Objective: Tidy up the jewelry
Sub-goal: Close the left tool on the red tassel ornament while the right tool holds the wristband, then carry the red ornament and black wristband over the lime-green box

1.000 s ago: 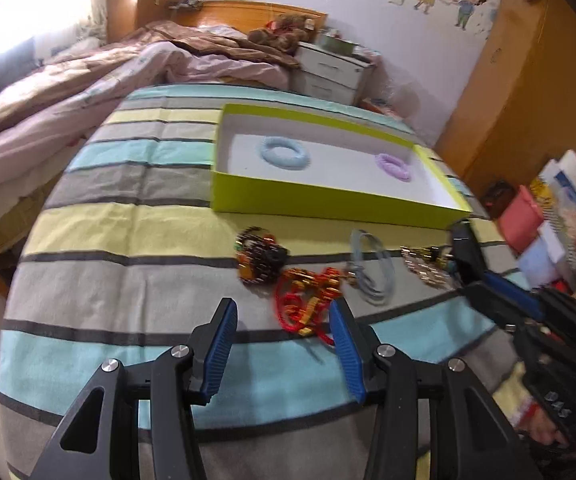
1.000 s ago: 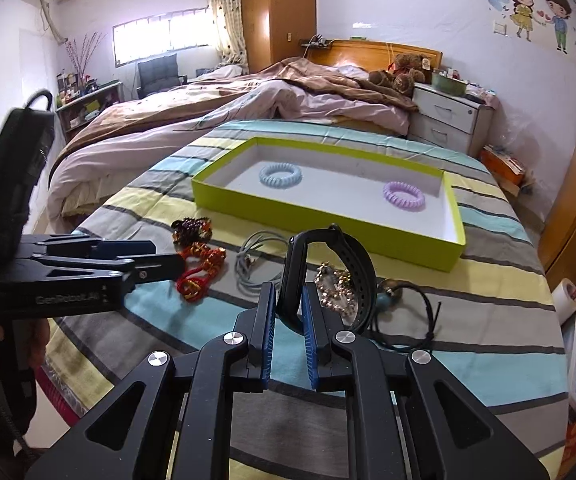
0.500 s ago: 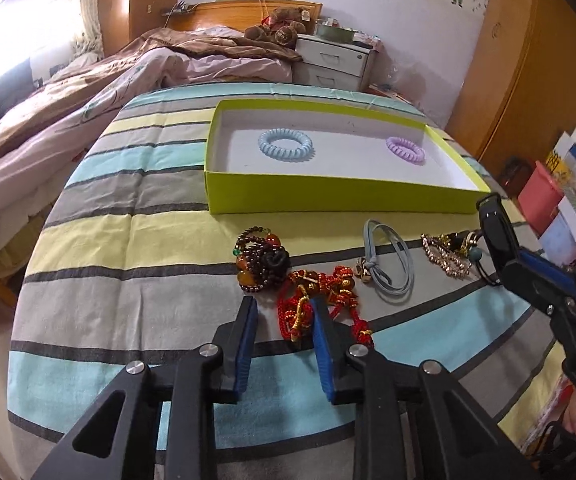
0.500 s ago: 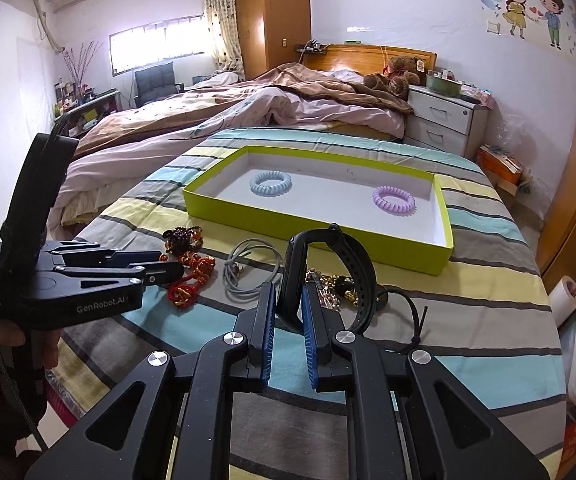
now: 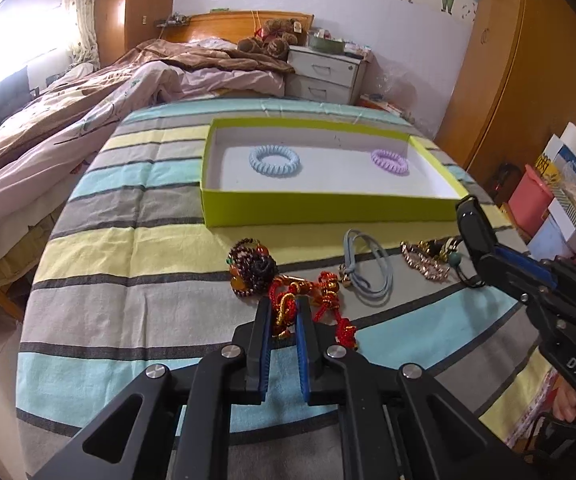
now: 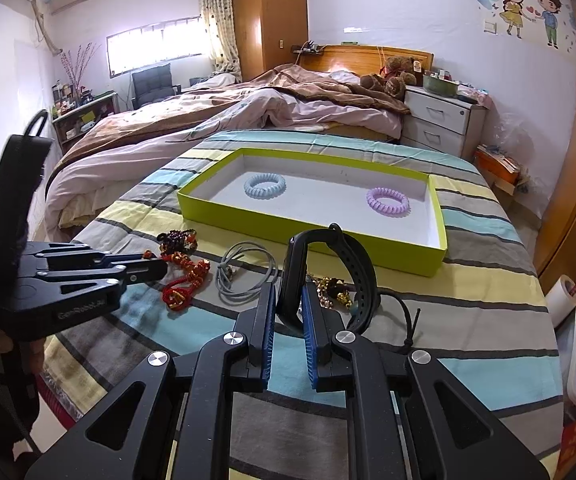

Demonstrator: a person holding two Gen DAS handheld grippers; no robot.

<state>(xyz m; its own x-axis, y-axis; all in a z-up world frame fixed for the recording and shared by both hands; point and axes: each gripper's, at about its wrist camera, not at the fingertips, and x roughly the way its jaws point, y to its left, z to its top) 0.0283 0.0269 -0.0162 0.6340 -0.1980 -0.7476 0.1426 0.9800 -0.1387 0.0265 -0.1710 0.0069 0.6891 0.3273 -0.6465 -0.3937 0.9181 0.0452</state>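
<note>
Only your right wrist view shows the black band clamped upright in your right gripper. Your left gripper has just been closing, now pinching the red cord bracelet lying on the striped bedspread, near the green box.

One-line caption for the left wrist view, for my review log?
Left hand-held gripper, its jaws just closing, pinches the red knotted bracelet on the striped bedspread, near the green tray.
</note>
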